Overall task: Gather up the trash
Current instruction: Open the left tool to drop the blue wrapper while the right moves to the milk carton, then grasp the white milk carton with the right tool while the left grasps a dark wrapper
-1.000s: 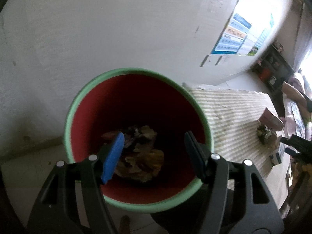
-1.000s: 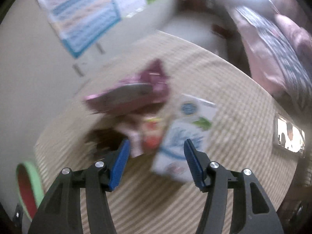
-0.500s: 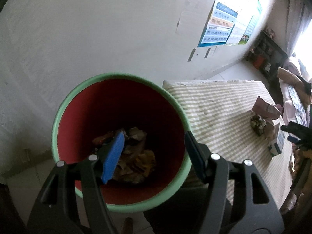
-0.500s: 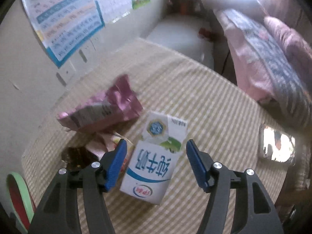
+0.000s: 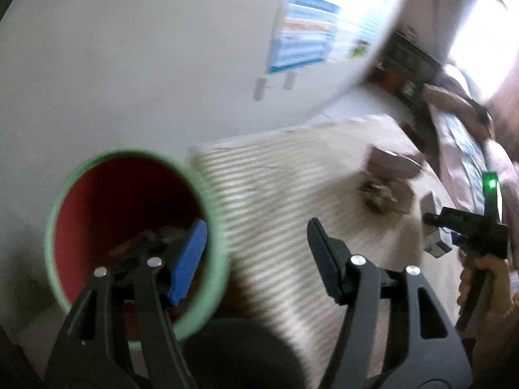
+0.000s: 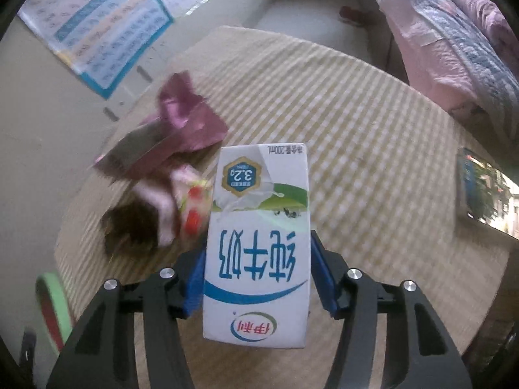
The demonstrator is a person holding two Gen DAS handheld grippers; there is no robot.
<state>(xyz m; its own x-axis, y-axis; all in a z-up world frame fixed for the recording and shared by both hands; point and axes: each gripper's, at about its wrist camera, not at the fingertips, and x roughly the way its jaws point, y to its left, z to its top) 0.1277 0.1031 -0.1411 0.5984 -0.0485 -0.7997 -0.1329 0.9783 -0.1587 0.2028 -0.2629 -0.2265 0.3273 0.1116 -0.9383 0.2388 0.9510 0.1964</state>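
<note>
My right gripper [image 6: 258, 278] is closing on the milk carton [image 6: 256, 246], my empty left gripper [image 5: 256, 259] gapes, and next comes carrying it to the green-rimmed bin [image 5: 55, 214].

A lived-in room of a home, likely a bedroom, is showing here: a bed [image 6: 454, 48] is lying under a pink quilt [image 6: 431, 61], a striped cloth [image 6: 340, 123] is covering a table, a learning chart [image 6: 97, 29] is hanging on the wall, and a dark shelf [image 5: 408, 71] is standing in the corner.

Left tongs [image 5: 256, 259] agape, right tongs [image 6: 258, 278] closing
</note>
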